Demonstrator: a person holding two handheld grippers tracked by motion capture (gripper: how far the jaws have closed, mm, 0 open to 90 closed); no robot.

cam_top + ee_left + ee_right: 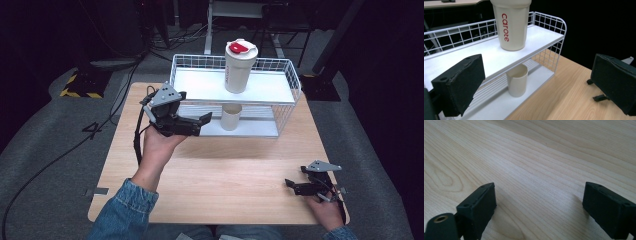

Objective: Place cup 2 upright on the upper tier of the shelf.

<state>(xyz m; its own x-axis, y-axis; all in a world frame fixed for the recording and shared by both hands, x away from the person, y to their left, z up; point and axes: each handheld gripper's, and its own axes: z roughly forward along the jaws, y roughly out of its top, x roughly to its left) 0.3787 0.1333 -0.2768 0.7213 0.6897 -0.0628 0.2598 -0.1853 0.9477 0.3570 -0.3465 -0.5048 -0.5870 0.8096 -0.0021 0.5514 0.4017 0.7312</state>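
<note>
A tall cream tumbler (pixel 240 67) with a red-and-white lid stands on the top board of a white wire shelf (pixel 200 85). In the left gripper view it reads "carote" (pixel 511 27). A small cream cup (pixel 231 116) sits upright on the lower board, directly under the tumbler (pixel 517 80). My left gripper (pixel 202 124) is raised at the shelf's left front and points at the small cup from a short way off. Its jaws are wide open and hold nothing (pixel 539 75). My right gripper (pixel 291 186) rests low at the table's front right, open over bare wood (pixel 539 202).
The shelf stands at the back of a light wooden table (pixel 225 170), and its wire walls (pixel 292 85) close off the back and sides. Past the table are grey floor, cables and dark equipment.
</note>
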